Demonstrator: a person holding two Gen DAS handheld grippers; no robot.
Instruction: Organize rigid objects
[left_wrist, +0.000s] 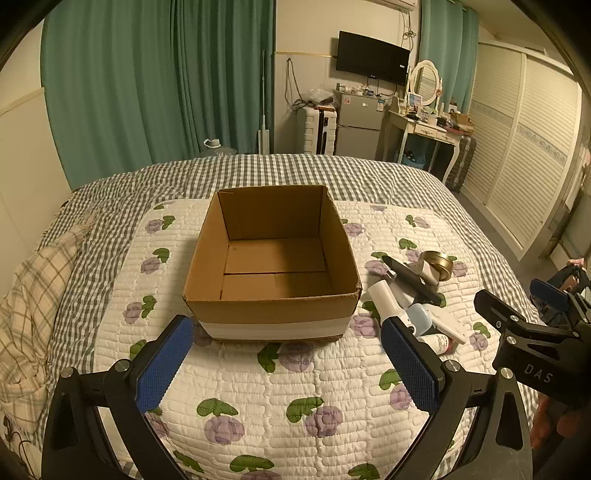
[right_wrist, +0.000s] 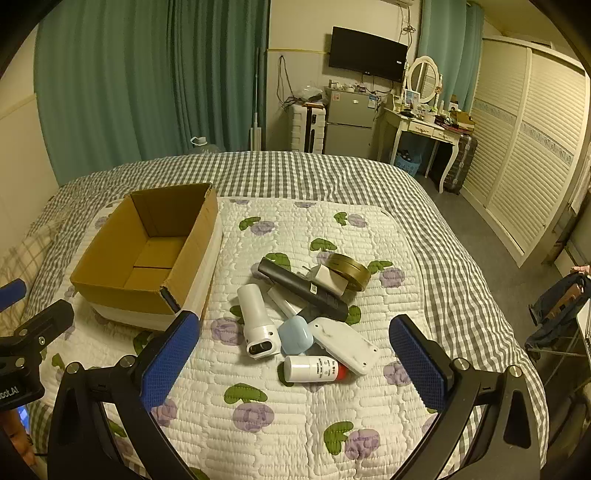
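Note:
An empty open cardboard box (left_wrist: 271, 258) stands on the bed; it also shows at the left in the right wrist view (right_wrist: 147, 258). To its right lies a pile: a white cylinder device (right_wrist: 256, 325), a long black bar (right_wrist: 303, 290), a gold tape roll (right_wrist: 349, 271), a light blue case (right_wrist: 295, 336), a flat white device (right_wrist: 345, 345) and a small white bottle with a red cap (right_wrist: 314, 369). My left gripper (left_wrist: 286, 341) is open and empty in front of the box. My right gripper (right_wrist: 295, 338) is open and empty, hovering near the pile.
A floral white quilt (right_wrist: 295, 417) covers a checked bedspread (left_wrist: 288, 170). A plaid pillow (left_wrist: 33, 317) lies at the left edge. Beyond the bed are green curtains, a small fridge (left_wrist: 358, 122), a dressing table (left_wrist: 424, 129) and white louvred wardrobe doors (right_wrist: 532, 147).

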